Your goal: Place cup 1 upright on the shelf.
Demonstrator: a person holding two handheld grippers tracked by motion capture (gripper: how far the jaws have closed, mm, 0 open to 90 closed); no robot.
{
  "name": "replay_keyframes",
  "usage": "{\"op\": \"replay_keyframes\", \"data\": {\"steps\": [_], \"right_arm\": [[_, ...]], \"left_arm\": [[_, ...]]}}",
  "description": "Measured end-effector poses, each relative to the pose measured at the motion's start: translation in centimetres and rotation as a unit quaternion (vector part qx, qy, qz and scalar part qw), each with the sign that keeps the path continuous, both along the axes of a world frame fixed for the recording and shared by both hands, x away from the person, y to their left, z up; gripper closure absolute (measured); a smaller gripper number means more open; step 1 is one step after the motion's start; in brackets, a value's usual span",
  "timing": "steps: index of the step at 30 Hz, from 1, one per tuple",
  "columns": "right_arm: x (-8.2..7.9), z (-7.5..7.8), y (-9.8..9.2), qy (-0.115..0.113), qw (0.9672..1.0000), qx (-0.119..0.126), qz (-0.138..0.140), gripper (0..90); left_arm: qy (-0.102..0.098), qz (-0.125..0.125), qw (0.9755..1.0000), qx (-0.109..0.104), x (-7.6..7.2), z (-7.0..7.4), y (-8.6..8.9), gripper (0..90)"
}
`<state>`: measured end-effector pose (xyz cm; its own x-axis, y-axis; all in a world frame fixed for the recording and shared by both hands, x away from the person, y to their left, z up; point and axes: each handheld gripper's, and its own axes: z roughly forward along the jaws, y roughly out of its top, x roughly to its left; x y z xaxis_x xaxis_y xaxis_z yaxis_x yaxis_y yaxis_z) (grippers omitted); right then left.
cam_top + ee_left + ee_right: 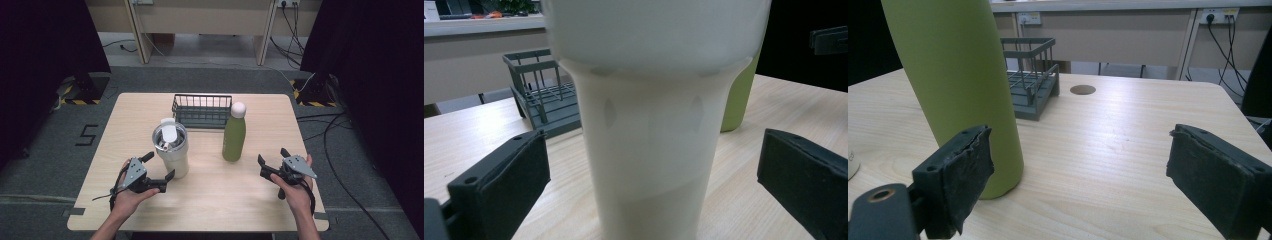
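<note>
Both grippers sit at the near edge of the wooden table, jaws spread wide and holding nothing. Left gripper has the cream tumbler standing between its jaws without touching; in the left gripper view the tumbler's rim and base are cut off. Right gripper points toward the green bottle, which stands just past its left jaw; its white cap is out of frame in the right gripper view. Farthest back sits the dark wire basket.

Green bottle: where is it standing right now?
In the high view the green bottle stands upright right of table centre, just in front of the wire basket, with the white tumbler to its left.
</note>
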<state>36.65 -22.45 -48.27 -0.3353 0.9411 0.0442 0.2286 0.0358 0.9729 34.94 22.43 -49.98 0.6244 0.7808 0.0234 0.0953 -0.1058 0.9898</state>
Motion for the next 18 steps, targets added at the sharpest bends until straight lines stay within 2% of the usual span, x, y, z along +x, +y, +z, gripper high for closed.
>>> {"op": "replay_keyframes", "data": {"steps": [5,14,18], "right_arm": [[0.0,0.0,-0.1,0.000,1.0000,0.000,-0.002,11.3],[0.0,-0.1,0.0,0.004,1.0000,-0.001,-0.001,11.5],[0.0,-0.1,-0.1,0.004,1.0000,0.000,-0.001,11.6]], "left_arm": [[-0.005,-0.001,1.0000,0.001,0.7,0.2,-0.6,0.0],[-0.003,-0.005,1.0000,0.000,2.0,0.2,-2.0,0.0],[-0.005,0.000,1.0000,-0.006,2.5,0.2,-2.3,0.8]]}}
